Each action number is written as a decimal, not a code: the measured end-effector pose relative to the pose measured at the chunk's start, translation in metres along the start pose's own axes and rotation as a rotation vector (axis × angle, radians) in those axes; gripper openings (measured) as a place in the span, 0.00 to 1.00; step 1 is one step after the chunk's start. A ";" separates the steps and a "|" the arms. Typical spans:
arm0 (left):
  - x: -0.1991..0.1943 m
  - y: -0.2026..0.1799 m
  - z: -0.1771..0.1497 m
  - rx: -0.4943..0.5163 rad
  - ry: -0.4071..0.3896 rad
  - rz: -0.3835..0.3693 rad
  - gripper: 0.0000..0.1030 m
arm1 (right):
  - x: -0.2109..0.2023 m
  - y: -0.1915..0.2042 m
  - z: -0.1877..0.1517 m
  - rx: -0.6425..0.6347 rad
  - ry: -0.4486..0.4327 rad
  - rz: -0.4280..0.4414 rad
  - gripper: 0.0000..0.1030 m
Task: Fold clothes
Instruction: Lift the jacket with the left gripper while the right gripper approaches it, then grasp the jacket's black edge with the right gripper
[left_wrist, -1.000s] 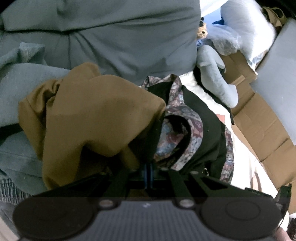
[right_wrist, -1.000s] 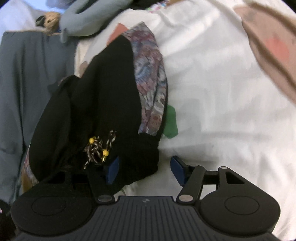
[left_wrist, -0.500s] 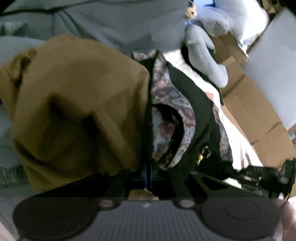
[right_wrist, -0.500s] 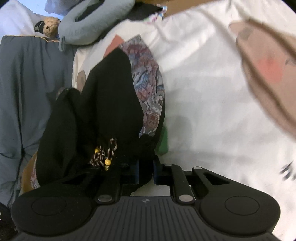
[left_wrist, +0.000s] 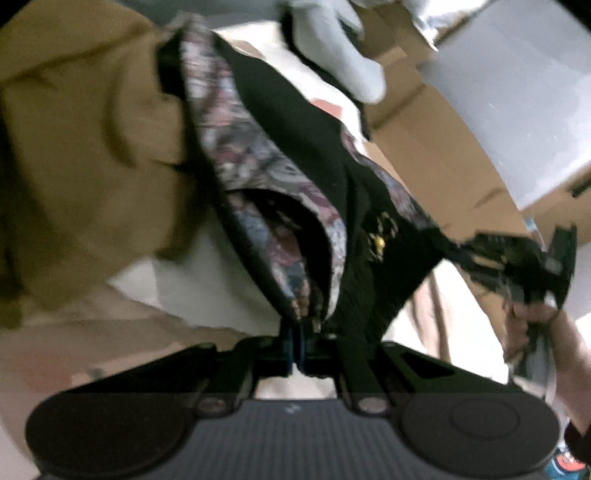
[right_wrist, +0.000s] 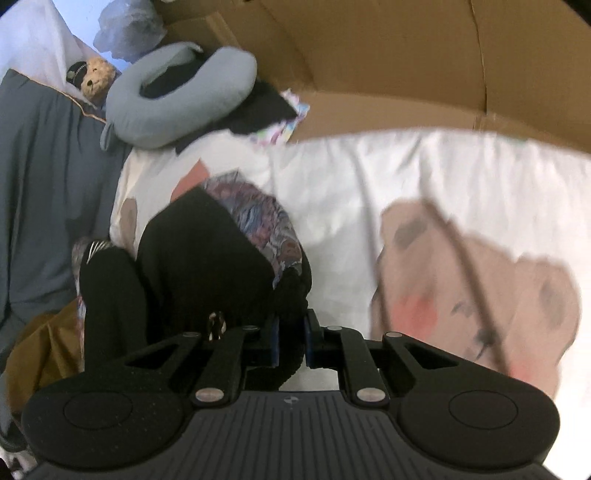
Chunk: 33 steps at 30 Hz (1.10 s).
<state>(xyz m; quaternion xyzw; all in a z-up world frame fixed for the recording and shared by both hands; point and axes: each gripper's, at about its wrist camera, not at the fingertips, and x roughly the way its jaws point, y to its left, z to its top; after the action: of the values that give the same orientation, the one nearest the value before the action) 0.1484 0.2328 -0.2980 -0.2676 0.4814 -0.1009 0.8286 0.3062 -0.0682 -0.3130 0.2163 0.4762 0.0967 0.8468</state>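
Before me, a grey neck pillow (right_wrist: 177, 99) and small teddy bear (right_wrist: 96, 75) sit at the bed's (right_wrist: 369, 192) far corner, cardboard (right_wrist: 388, 66) along its far edge.

Left black two-finger gripper (left_wrist: 294, 345): blue-padded fingers (left_wrist: 289, 347) pinched together on cloth. Right black gripper (right_wrist: 290, 341): fingers just closing, clamped on black fabric; bare forearm (left_wrist: 569, 354) behind.

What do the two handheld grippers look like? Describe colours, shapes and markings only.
Both the left gripper and the right gripper are matte black, with blue pads on slim fingers, silver pivot screws, a ribbed grey body with a small pale logo, and round discs at each side.
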 end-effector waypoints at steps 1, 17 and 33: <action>0.005 -0.005 -0.002 0.010 0.006 -0.014 0.03 | -0.002 -0.001 0.007 -0.013 -0.008 -0.007 0.11; 0.086 -0.059 -0.038 0.006 0.066 -0.152 0.03 | -0.023 -0.051 0.071 -0.051 -0.096 -0.143 0.16; 0.080 -0.058 -0.046 -0.014 0.053 -0.175 0.04 | -0.077 -0.058 -0.050 0.178 -0.217 -0.243 0.49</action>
<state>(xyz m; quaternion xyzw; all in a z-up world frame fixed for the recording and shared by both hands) 0.1557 0.1343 -0.3445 -0.3116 0.4784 -0.1765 0.8018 0.2205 -0.1344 -0.3037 0.2405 0.4112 -0.0725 0.8762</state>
